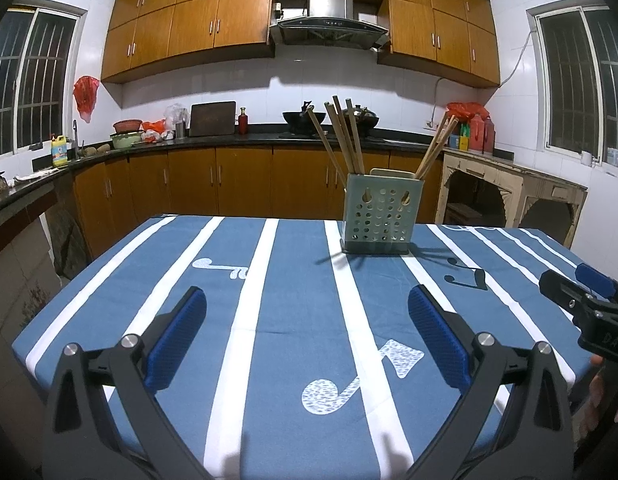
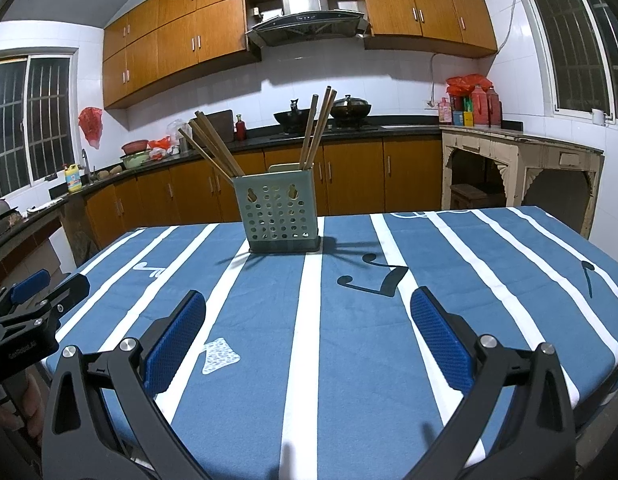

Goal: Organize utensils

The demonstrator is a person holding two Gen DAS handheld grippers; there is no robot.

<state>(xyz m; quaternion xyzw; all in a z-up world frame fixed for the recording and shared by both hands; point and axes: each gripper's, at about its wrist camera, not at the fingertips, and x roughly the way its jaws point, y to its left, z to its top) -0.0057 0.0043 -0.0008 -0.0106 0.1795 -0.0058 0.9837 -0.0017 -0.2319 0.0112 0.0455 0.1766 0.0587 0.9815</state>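
While both tongs hang low over the near edge of the counter (image 1: 293,320), nothing sits between their pads: the left tongs (image 1: 307,332) are spread wide apart with blue pads showing, and the right tongs (image 2: 309,332) are equally spread and hold nothing. The counter wears a blue cloth with white stripes and music-note prints. The utensil holder (image 1: 379,216), a pale green perforated caddy, stands upright toward the far side of the counter, well apart from both tongs. Wooden chopsticks (image 1: 343,136) stand in it in two bunches: one group leaning out of the left compartment, a second group (image 1: 435,148) leaning right out of the other side. In the right wrist view the holder (image 2: 279,216) sits left of centre, chopsticks (image 2: 319,128) fanning both ways. In the left wrist view the right tongs show at the far right edge; in the right wrist view the left tongs show at the far left edge. Kitchen cabinets (image 2: 349,172) and a range hood (image 1: 329,20) lie behind.
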